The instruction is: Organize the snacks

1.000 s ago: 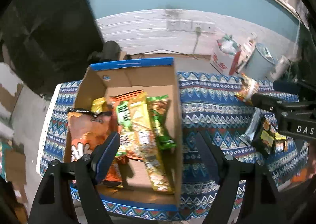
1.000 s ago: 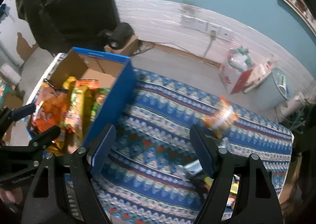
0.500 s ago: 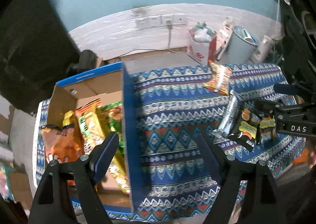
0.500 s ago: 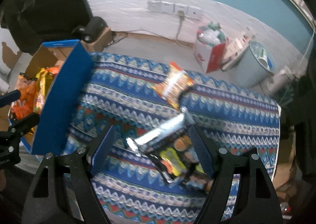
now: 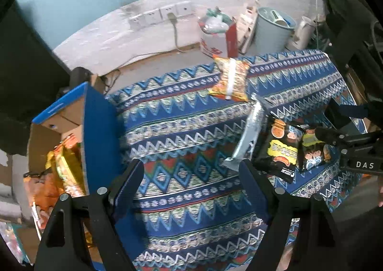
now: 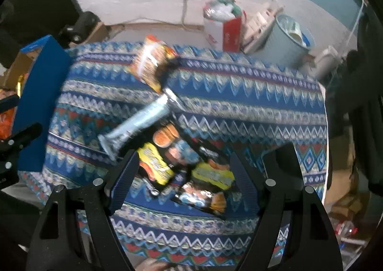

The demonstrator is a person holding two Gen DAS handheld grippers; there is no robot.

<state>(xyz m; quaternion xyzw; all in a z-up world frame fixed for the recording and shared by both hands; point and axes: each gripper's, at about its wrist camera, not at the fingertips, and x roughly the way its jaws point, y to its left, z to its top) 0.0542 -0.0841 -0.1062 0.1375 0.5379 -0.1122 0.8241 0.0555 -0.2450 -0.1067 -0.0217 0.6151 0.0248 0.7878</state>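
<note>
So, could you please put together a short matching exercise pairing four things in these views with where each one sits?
Things:
1. orange noodle packet
2. silver packet
3. black snack packs
4. cardboard box

Places:
A. between the open right gripper's fingers
B. far edge of the patterned cloth
C. left end, holding snacks
D. slanted, between the noodle packet and the black packs

Pairs: 1-B, 2-D, 3-A, 4-C

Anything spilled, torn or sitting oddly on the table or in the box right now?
Nothing spilled or visibly torn. The loose snacks just lie in an untidy heap: the silver packet leans across the two black packets, and the orange packet sits apart near the tablecloth's far edge. The box looks upright and intact.
</note>
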